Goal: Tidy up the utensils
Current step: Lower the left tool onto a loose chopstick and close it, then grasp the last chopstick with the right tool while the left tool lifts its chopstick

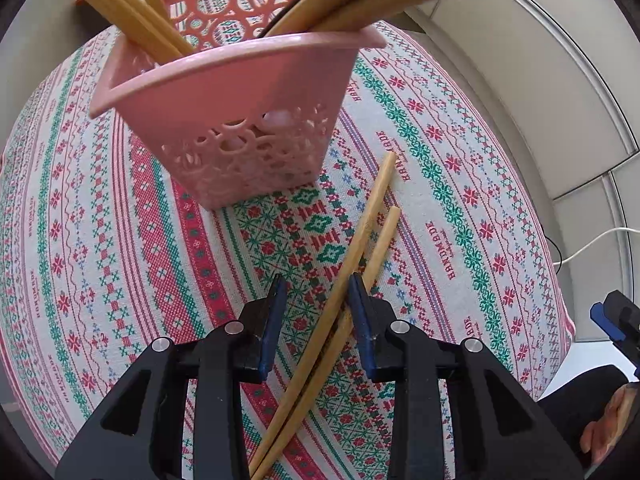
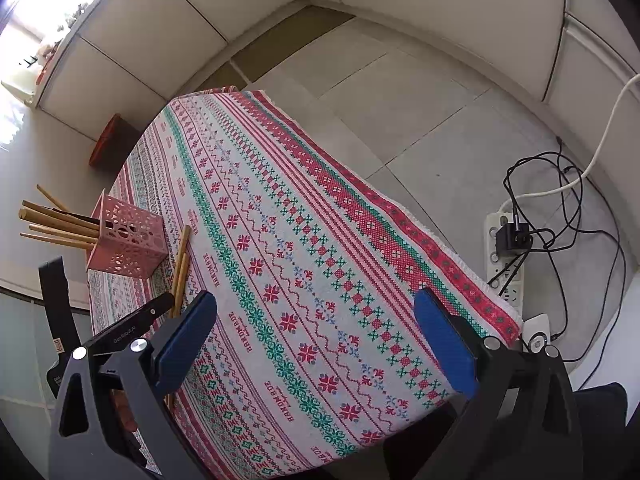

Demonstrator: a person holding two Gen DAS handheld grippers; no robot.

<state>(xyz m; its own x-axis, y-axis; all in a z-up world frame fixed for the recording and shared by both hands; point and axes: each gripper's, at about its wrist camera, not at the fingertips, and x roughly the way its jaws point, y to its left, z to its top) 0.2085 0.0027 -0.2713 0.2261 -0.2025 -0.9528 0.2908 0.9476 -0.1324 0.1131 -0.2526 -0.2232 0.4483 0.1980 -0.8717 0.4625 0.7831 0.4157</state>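
Note:
A pink perforated basket (image 1: 224,96) stands on the patterned tablecloth (image 1: 440,152) and holds several wooden utensils (image 1: 120,4). Two wooden chopsticks (image 1: 372,216) lie side by side on the cloth in front of it. They run between the fingers of my left gripper (image 1: 316,280). They lie close against its right pad, while its left pad stays clear of them, so the jaws are partly open. In the right wrist view the basket (image 2: 128,240) and chopsticks (image 2: 180,264) sit at the left. My right gripper (image 2: 316,296) hangs open over bare cloth with nothing between its fingers.
The table's right edge (image 2: 440,248) drops to a tiled floor. A white power strip (image 2: 504,256) with black cables lies on that floor. A red-brown object (image 2: 108,140) stands on the floor past the table's far left corner. A hand (image 1: 608,420) shows at the lower right.

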